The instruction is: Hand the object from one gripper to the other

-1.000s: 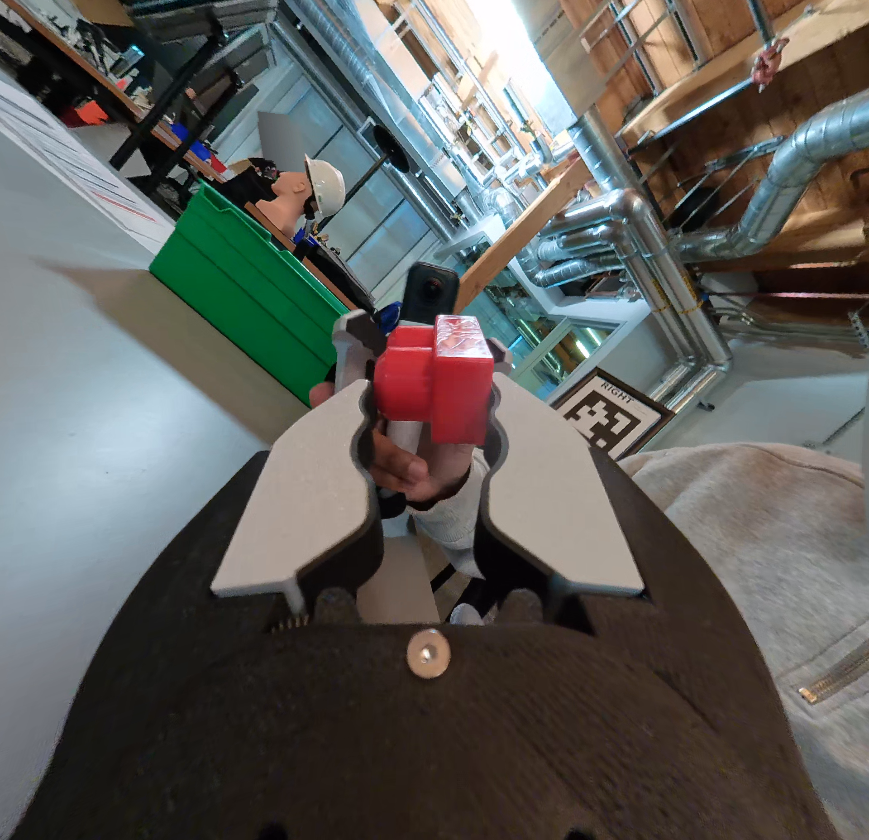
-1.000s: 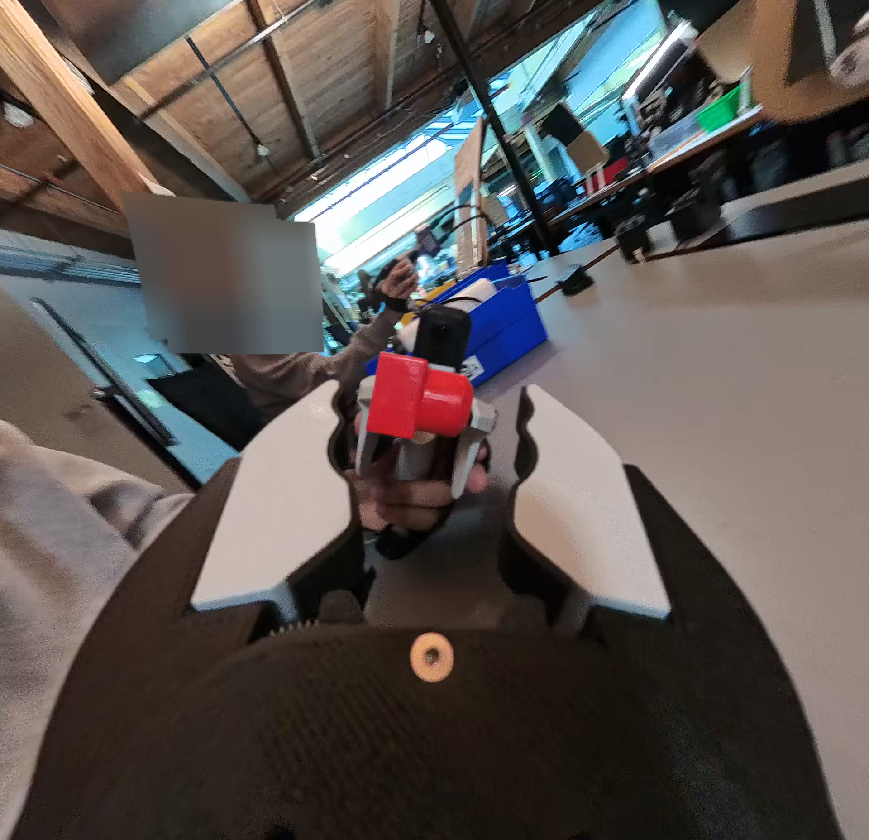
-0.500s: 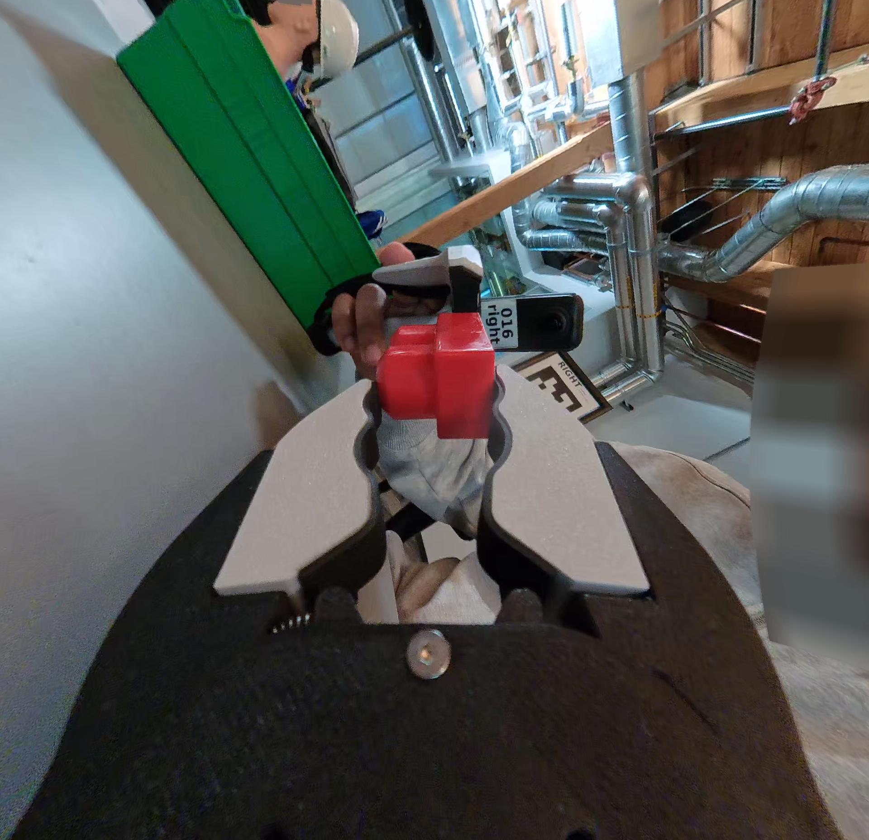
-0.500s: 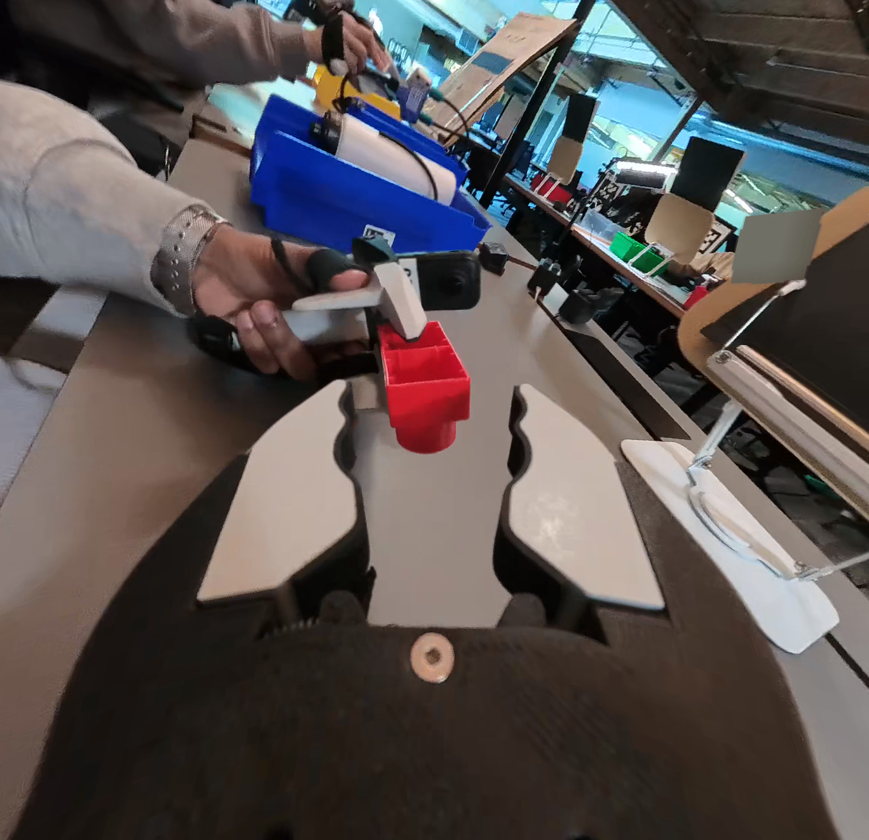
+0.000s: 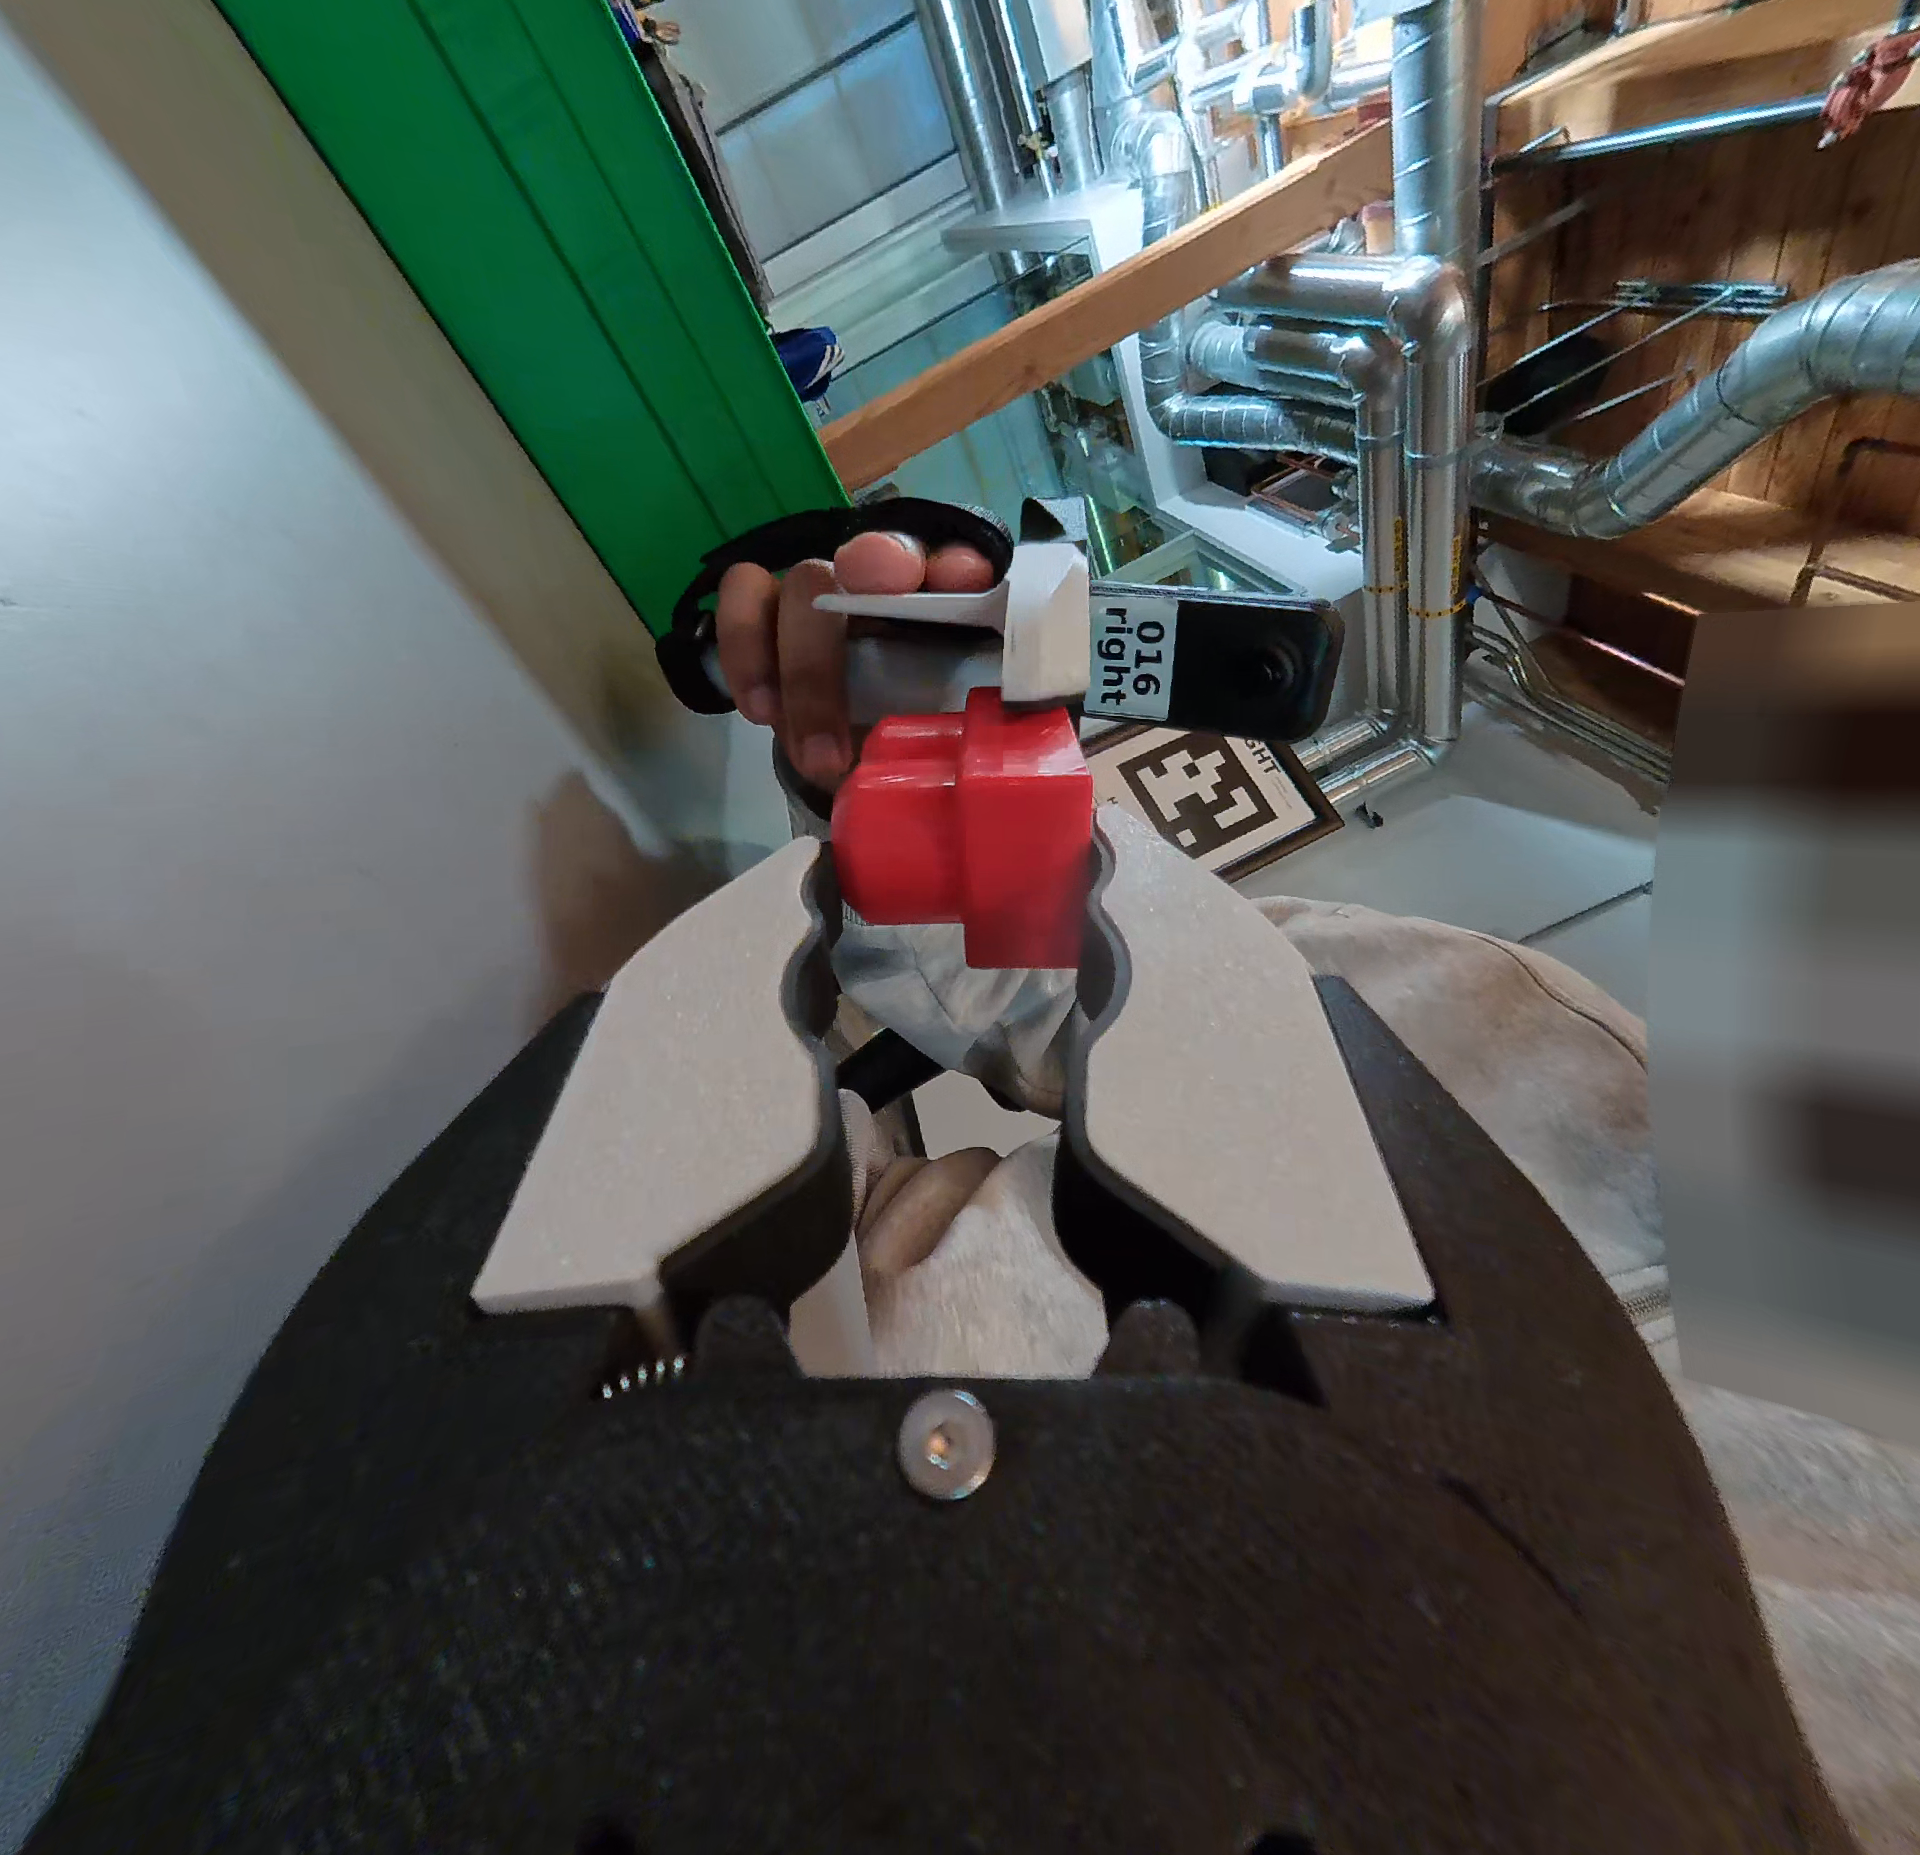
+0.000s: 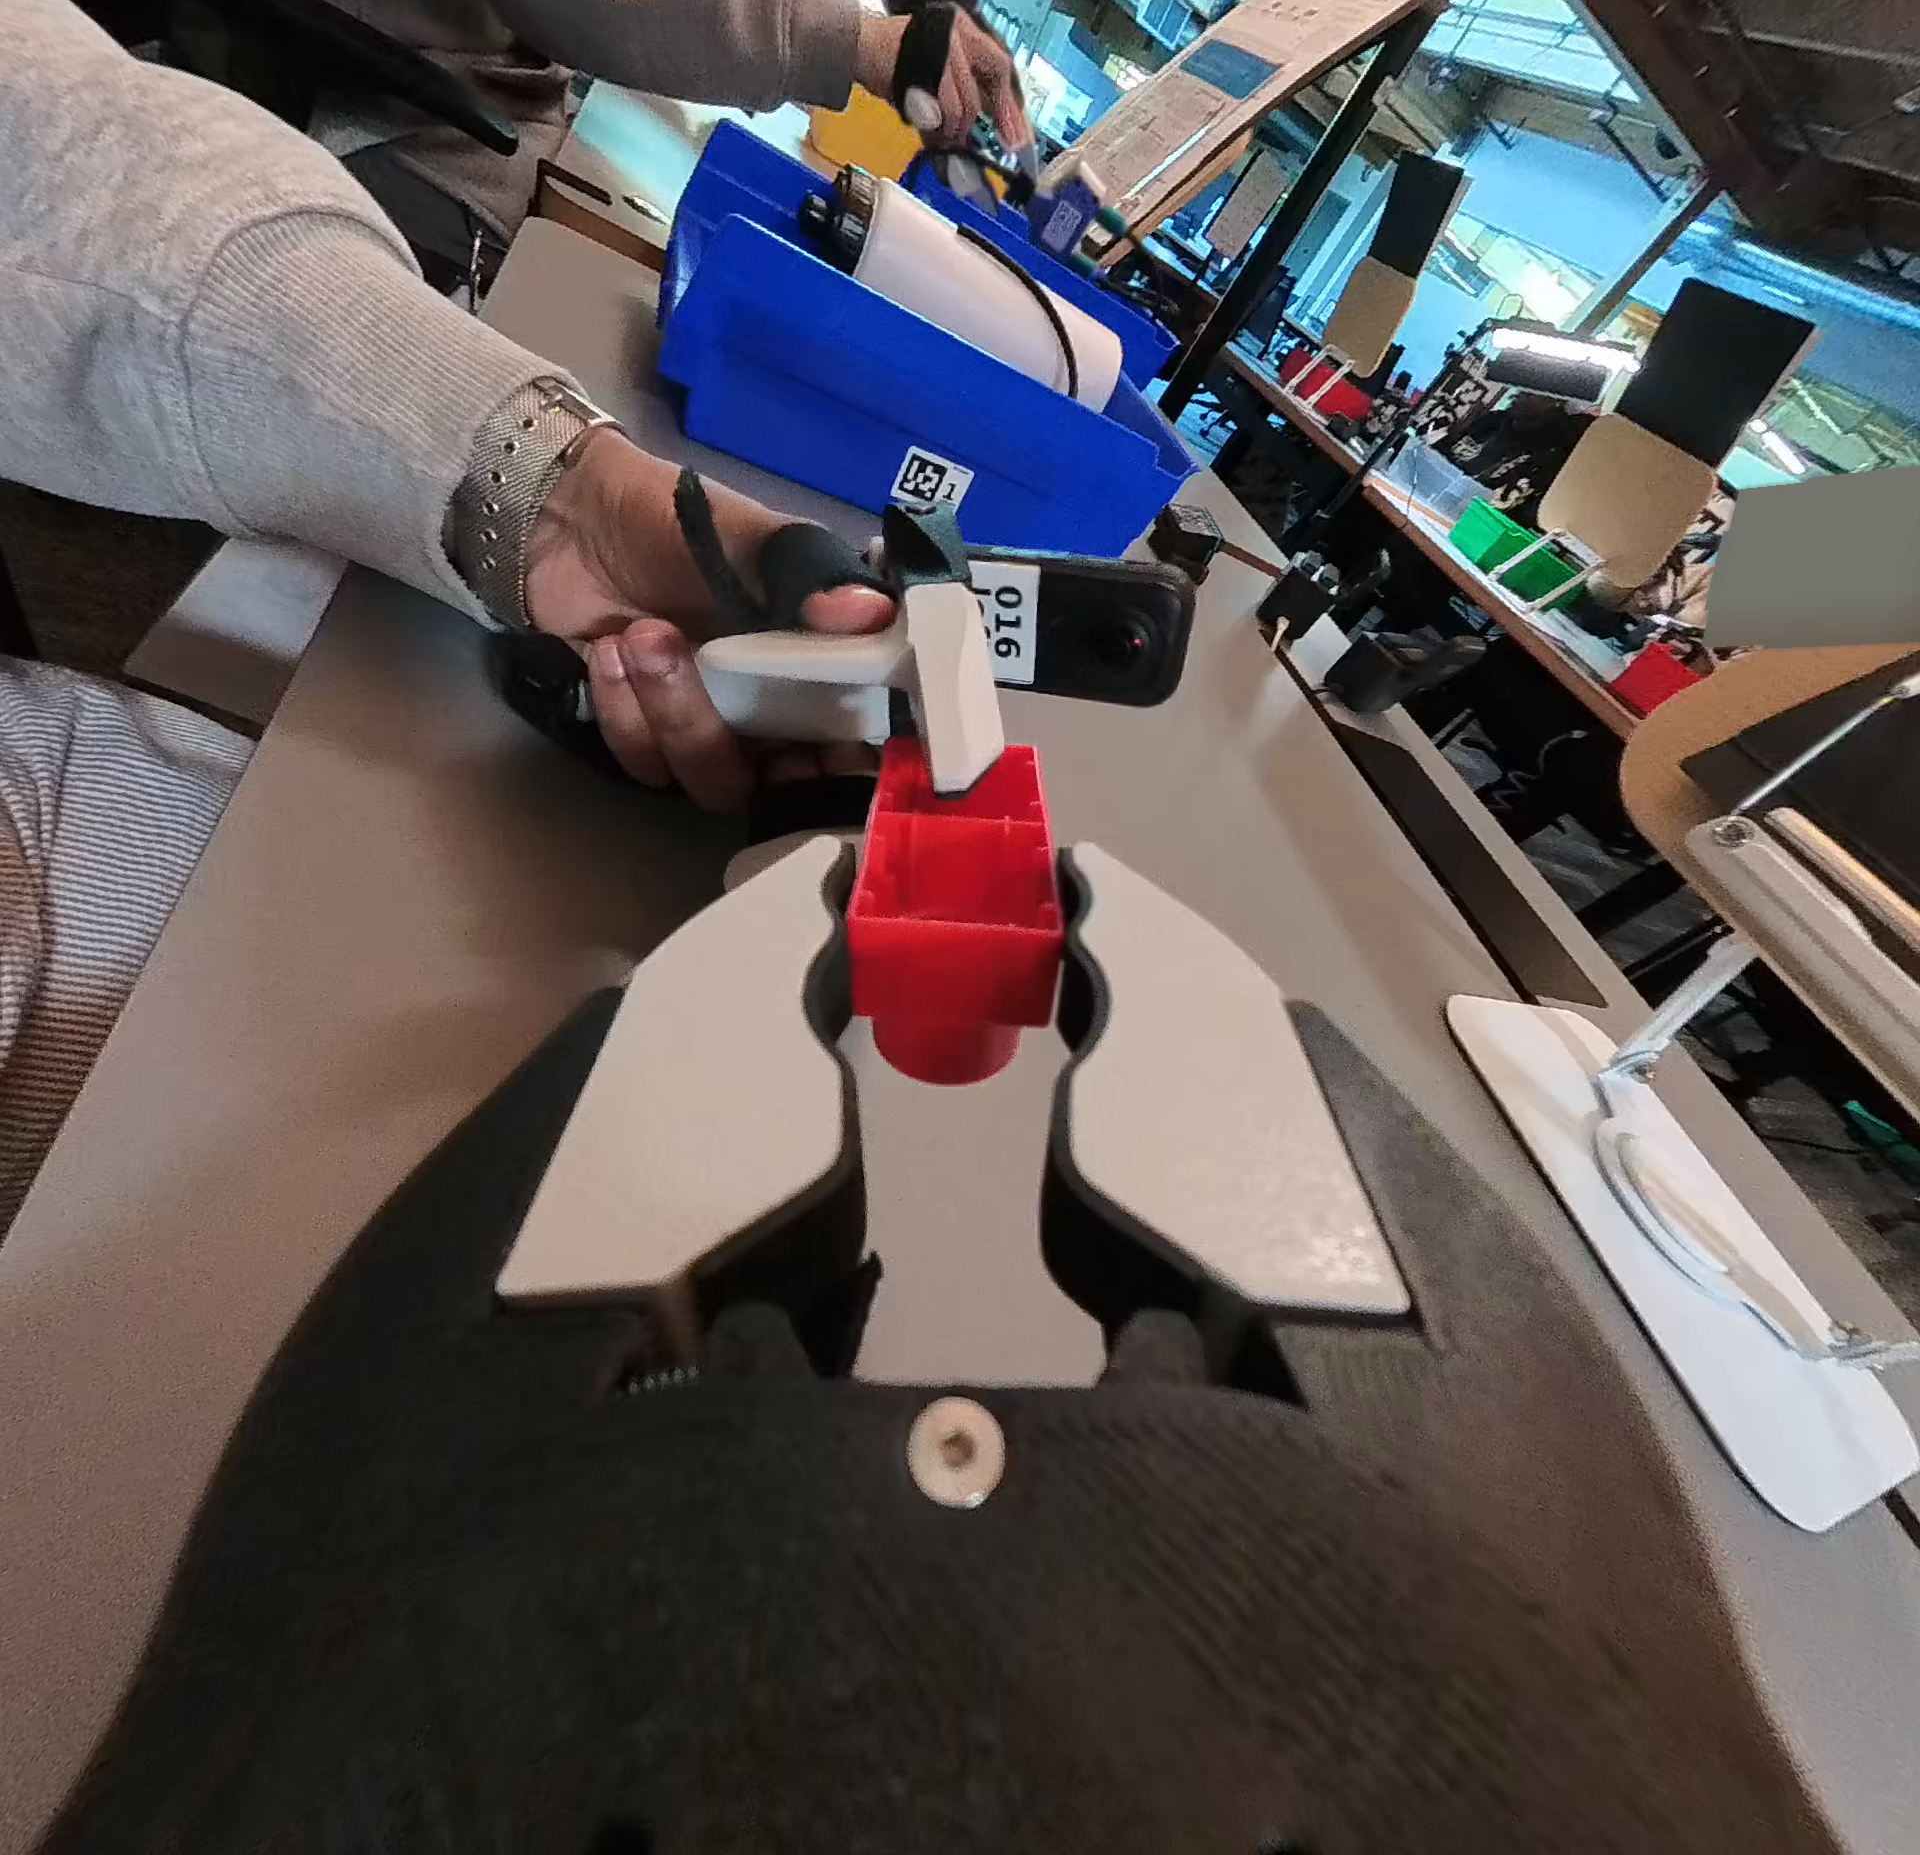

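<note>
A red plastic object [image 5: 966,839], a square open box on a round stub, is held above the grey table [image 6: 364,974]. My left gripper [image 5: 961,870] is shut on it, one finger on the stub end and one on the box end. My right gripper [image 6: 956,912] has its two fingers pressed against the sides of the square part of the object [image 6: 956,964]. In the left wrist view one right gripper finger [image 5: 1039,652] rests on the block's upper face; the other is hidden. In the right wrist view a left gripper finger [image 6: 951,693] reaches down onto the open rim.
A blue bin [image 6: 883,382] holding a white cylinder stands behind the hands. A white lamp base [image 6: 1662,1234] lies at the right table edge. A green crate [image 5: 520,195] stands on the table. Another person's hand [image 6: 935,49] works at the back.
My right gripper has moved forward around the red object and closed from wide open onto its sides. My left gripper has kept its hold throughout.
</note>
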A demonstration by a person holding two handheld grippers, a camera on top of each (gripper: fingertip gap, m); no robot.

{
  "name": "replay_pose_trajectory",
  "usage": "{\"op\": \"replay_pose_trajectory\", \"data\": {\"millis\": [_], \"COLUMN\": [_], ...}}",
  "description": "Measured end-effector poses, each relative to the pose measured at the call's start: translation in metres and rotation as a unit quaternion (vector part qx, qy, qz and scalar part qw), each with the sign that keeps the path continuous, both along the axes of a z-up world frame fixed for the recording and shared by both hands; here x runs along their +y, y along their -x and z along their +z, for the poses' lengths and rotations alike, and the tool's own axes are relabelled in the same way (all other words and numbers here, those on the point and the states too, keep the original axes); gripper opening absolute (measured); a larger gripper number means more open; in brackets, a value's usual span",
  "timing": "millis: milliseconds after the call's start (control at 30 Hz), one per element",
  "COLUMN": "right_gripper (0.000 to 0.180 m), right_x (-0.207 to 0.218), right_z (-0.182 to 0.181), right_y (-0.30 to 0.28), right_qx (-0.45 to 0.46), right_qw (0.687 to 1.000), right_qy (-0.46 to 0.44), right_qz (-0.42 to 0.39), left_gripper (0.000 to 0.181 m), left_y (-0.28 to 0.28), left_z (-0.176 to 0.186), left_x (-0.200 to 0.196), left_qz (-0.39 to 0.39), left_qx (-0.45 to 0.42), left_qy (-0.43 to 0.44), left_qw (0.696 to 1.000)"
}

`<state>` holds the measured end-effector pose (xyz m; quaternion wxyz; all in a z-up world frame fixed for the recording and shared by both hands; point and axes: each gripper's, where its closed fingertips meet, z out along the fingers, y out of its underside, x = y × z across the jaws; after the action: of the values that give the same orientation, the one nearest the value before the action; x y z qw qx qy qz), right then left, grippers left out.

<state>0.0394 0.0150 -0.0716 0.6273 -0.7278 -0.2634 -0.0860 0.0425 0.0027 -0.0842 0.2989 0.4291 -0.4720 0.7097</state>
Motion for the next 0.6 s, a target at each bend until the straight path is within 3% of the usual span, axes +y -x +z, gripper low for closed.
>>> {"op": "replay_pose_trajectory", "data": {"millis": [33, 267, 433, 600], "right_gripper": [0.037, 0.036, 0.036, 0.036], "right_x": [0.0, 0.001, 0.001, -0.008], "right_z": [0.0, 0.002, 0.015, 0.054], "right_y": [0.0, 0.0, -0.011, -0.022], "right_qx": [0.001, 0.011, 0.043, 0.195], "right_qw": [1.0, 1.0, 0.998, 0.977], "right_qy": [0.001, 0.004, -0.016, -0.074], "right_qz": [0.0, -0.003, -0.032, -0.031], "left_gripper": [0.046, 0.046, 0.069, 0.071], "left_y": [0.0, -0.001, -0.013, -0.016], "left_z": [0.0, 0.003, 0.009, 0.013], "left_x": [0.0, 0.002, 0.018, 0.025], "left_qz": [-0.001, 0.014, 0.074, 0.091], "left_qx": [0.001, -0.021, -0.027, -0.028], "left_qy": [0.001, -0.001, 0.026, 0.05], "left_qw": [1.0, 1.0, 0.997, 0.994]}}
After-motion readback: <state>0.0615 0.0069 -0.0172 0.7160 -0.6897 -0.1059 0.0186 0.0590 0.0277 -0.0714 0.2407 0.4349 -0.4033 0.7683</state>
